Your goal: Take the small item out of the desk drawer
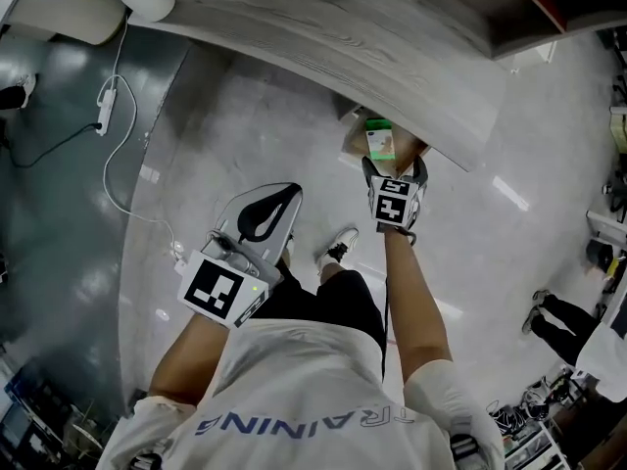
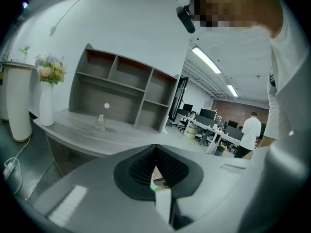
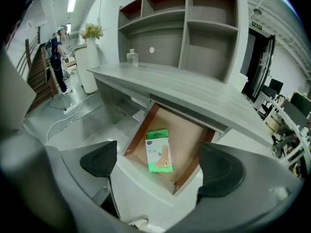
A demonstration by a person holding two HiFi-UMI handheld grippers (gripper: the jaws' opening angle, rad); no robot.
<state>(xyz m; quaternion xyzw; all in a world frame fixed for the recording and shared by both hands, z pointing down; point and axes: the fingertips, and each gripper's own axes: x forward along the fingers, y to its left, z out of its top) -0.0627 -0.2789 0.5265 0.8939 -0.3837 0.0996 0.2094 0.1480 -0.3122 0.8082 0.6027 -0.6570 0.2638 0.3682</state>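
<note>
The open desk drawer (image 3: pixel 187 130) holds one green-and-white box (image 3: pixel 159 152), lying flat, long axis back-to-front, green end rearward. The right gripper (image 3: pixel 160 165) spreads its jaws wide above it, empty; the left gripper (image 2: pixel 155 168) is closed on nothing.

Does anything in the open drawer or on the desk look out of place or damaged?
Nothing stands out. The green box lies flat in the open drawer and looks intact as far as the views show. The small bottle stands upright on the desk.
</note>
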